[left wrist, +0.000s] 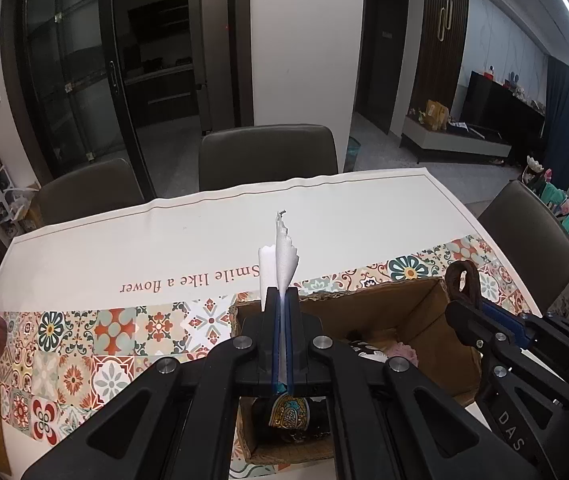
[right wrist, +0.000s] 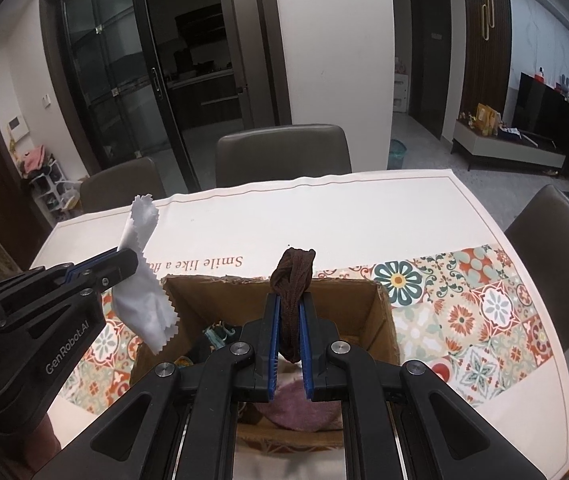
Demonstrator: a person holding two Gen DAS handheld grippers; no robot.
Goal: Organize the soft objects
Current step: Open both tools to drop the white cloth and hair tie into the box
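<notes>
Both grippers carry something soft above the cardboard box (right wrist: pixel 380 312) that stands open on the patterned tablecloth (right wrist: pixel 364 216). The left gripper (left wrist: pixel 282 300) is clenched on a white cloth with pinked edges (left wrist: pixel 280 252); in the right wrist view that cloth (right wrist: pixel 140 280) hangs just outside the box's left wall, its lower corner drooping over the rim. The right gripper (right wrist: pixel 289 312) grasps a knotted brown stocking (right wrist: pixel 293 276), whose long axis runs upright between the jaws, top end poking above them and tail dangling down toward the box interior.

The box already holds a few items: a purplish knitted piece (right wrist: pixel 304 408), something dark with an ornate label (left wrist: pixel 288 416), and other fabric I cannot make out.

The relation that matters: the stocking sits directly over the open box, so the right gripper appears nearer a drop, needing only to loosen. The white cloth lies left of the opening and would probably have to travel rightward, past the wall, before being let go
</notes>
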